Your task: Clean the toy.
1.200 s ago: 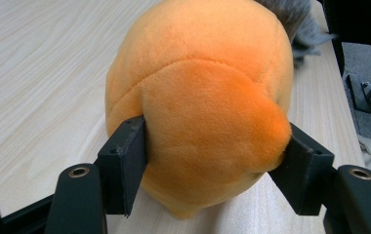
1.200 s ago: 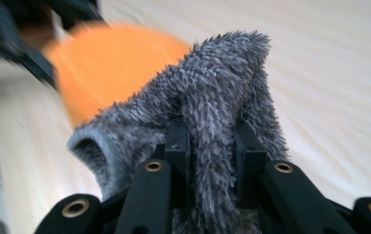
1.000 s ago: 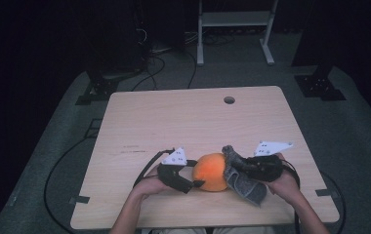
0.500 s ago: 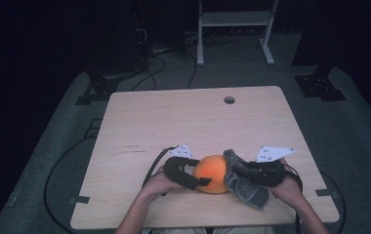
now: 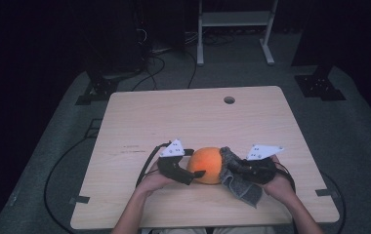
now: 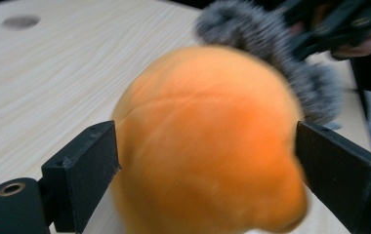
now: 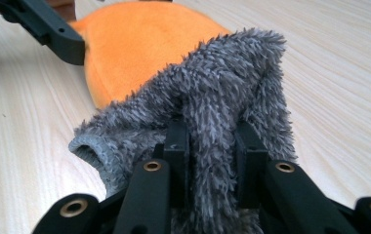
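An orange plush ball point(image 5: 207, 165) point(image 6: 208, 141) point(image 7: 139, 44) rests on the wooden table point(image 5: 193, 117) near its front edge. My left gripper point(image 5: 195, 165) point(image 6: 205, 156) reaches in from the ball's left. Its jaws have just been opening and now stand wide on either side of the ball, right at its surface. A grey fuzzy cloth point(image 5: 239, 187) point(image 6: 266, 44) point(image 7: 222, 87) drapes against the ball's right side. My right gripper point(image 5: 235, 165) point(image 7: 212, 129) is shut on a fold of this cloth.
The table has a round cable hole point(image 5: 229, 100) at the back. A white frame stand point(image 5: 232, 29) and cables lie on the dark floor beyond. The person's forearms come in from the bottom edge.
The left gripper has edged right onto the ball and its jaws have spread around it. The right gripper and the cloth have hardly moved.
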### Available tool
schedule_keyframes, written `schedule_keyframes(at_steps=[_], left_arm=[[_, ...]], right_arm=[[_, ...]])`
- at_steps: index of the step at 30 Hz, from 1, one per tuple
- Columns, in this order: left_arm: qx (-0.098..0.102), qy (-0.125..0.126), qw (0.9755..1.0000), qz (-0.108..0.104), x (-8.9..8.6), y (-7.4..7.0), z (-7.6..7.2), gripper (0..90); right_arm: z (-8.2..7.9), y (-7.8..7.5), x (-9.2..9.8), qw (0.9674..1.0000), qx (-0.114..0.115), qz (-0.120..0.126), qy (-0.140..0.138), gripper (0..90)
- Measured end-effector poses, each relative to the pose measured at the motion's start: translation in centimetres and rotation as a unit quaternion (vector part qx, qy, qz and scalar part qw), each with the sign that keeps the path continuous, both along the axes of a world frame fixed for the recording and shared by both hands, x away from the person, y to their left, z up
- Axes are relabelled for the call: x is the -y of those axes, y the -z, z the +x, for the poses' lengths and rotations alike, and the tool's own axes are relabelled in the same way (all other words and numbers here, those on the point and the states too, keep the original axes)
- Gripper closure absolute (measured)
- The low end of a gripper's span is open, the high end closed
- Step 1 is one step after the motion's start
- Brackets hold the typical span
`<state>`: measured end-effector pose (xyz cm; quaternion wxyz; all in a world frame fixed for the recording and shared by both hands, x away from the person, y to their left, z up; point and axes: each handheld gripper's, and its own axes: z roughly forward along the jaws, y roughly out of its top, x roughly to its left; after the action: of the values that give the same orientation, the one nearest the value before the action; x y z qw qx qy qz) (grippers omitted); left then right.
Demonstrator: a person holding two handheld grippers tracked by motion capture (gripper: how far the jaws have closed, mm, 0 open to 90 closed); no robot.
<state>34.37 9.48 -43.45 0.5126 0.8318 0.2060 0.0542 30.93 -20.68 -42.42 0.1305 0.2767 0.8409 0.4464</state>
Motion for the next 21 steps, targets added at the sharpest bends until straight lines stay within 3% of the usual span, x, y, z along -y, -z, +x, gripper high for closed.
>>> schedule_keyframes(at_steps=[1, 4, 7, 9, 12, 14, 15, 17, 19, 21], left_arm=[[-0.01, 0.007, 0.9999, -0.005, 0.0, 0.1, 0.1, 12.4], [0.007, 0.028, 0.9995, 0.012, 0.1, 0.5, -0.5, 17.8], [0.021, 0.047, 0.9983, 0.028, 0.2, 0.5, -0.9, 19.2], [0.028, 0.058, 0.9974, 0.034, 0.1, 0.6, -1.1, 19.4], [0.009, 0.056, 0.998, 0.027, -0.2, 0.3, -0.9, 14.4], [-0.011, 0.039, 0.9992, 0.001, -0.6, -0.3, -0.5, 9.8], [-0.013, 0.034, 0.9993, -0.001, -0.6, -0.3, -0.4, 8.7], [-0.028, 0.026, 0.9992, 0.016, -0.2, -0.1, -0.2, 7.3], [-0.05, 0.023, 0.9984, 0.017, 0.2, 0.5, 0.0, 6.9], [-0.048, 0.025, 0.9984, 0.019, 0.2, 0.8, 0.0, 6.9]], right_arm=[[0.0, -0.2, 0.0, 1.0, 0.001, 0.0, 0.0, 71.8], [-0.5, -1.1, -0.3, 0.9999, 0.014, -0.002, -0.006, 71.9], [-0.9, -2.5, -1.2, 0.999, 0.028, 0.027, -0.024, 71.9], [-0.7, -3.0, -1.7, 0.9985, 0.034, 0.031, -0.029, 71.8], [-0.2, -2.5, -2.5, 0.9989, 0.031, 0.011, -0.032, 71.8], [-0.3, -1.9, -2.8, 0.9988, 0.029, 0.008, -0.039, 71.9], [-0.6, -1.7, -2.8, 0.9986, 0.027, 0.011, -0.044, 71.9], [-0.7, -1.6, -2.8, 0.9985, 0.03, 0.013, -0.044, 71.9], [-0.7, -1.4, -2.3, 0.9985, 0.026, 0.02, -0.044, 71.9], [-0.6, -1.0, -1.7, 0.9988, 0.02, 0.026, -0.037, 71.9]])
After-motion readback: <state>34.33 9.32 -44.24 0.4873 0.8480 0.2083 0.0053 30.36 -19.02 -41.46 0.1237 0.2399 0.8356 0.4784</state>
